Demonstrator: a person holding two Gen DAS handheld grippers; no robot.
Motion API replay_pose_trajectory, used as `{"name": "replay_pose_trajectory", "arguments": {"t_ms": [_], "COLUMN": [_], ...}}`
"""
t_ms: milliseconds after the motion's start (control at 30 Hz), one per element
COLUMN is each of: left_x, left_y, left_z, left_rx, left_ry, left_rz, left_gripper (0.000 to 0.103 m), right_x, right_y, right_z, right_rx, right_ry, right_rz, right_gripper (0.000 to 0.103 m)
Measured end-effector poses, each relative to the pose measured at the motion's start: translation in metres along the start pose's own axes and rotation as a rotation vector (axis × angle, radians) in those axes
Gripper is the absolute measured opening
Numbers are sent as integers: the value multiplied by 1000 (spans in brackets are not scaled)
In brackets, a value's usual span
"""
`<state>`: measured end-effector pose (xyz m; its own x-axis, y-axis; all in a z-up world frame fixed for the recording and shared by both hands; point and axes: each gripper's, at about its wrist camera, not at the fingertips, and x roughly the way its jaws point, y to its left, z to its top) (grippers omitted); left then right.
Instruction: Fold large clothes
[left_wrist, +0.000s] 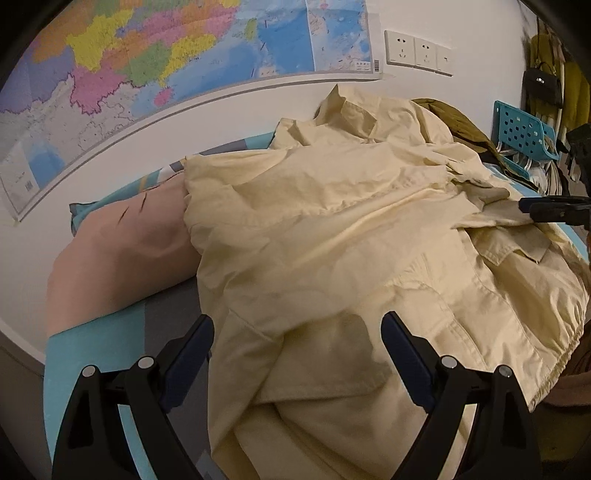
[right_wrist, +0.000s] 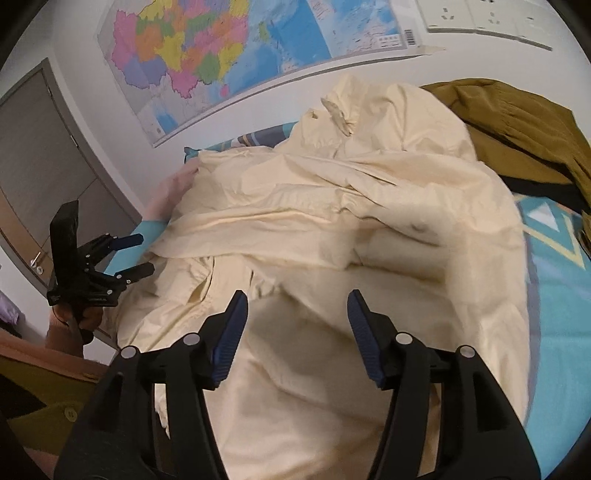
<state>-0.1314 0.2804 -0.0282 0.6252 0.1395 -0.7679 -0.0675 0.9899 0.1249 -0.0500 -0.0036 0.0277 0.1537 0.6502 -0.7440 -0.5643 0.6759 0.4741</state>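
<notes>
Bedding in turquoise and grey (left_wrist: 110, 343) is carrying the work, with a map (left_wrist: 155, 55) hanging on the wall behind. Lying rumpled across it is the cream jacket (left_wrist: 332, 229), its collar (left_wrist: 351, 110) pointing toward twelve o'clock and its hem trailing toward six, so the long axis is running straight away from both cameras.

From the left gripper (left_wrist: 297, 332) the cloth is spreading from twelve round to three o'clock, with the near edge passing right between the jaws. These are standing wide apart and gripping nothing; whether a finger is brushing the fabric I cannot tell. The right gripper (right_wrist: 297, 314) is hovering just over the lower body of the jacket, equally spread and empty. In the left view its tips are showing at three o'clock, beside a pocket flap (left_wrist: 517, 247).

Both seem about equally near the hem; I judge the next fold will need each to pinch an edge first.

Further out, a pink pillow (left_wrist: 122, 251) is sitting at nine o'clock and an olive garment (right_wrist: 517, 125) at two.
</notes>
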Motion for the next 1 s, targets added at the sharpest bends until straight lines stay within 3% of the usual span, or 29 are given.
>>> {"name": "replay_pose_trajectory", "arguments": {"t_ms": [233, 433, 533, 667, 800, 1000], "left_x": [-11, -26, -42, -56, -47, -24], "left_y": [-2, 4, 24, 52, 71, 64], "left_z": [-13, -27, -35, -49, -64, -77], "left_rx": [-11, -30, -122, -216, -298, -333], "left_ry": [-10, -16, -56, -71, -15, 76], "left_rz": [9, 12, -77, -73, -159, -349], "left_gripper": [89, 91, 93, 94, 95, 95], "right_x": [-23, -54, -66, -83, -93, -95], "right_y": [-3, -16, -24, -41, -65, -92], "right_z": [-22, -37, -44, -60, -80, -112], "right_rx": [34, 87, 115, 175, 253, 375], "right_ry": [-15, -69, -86, -106, -101, -97], "right_rz": [-27, -44, -68, -98, -121, -47], "right_gripper": [60, 71, 75, 87, 92, 93]}}
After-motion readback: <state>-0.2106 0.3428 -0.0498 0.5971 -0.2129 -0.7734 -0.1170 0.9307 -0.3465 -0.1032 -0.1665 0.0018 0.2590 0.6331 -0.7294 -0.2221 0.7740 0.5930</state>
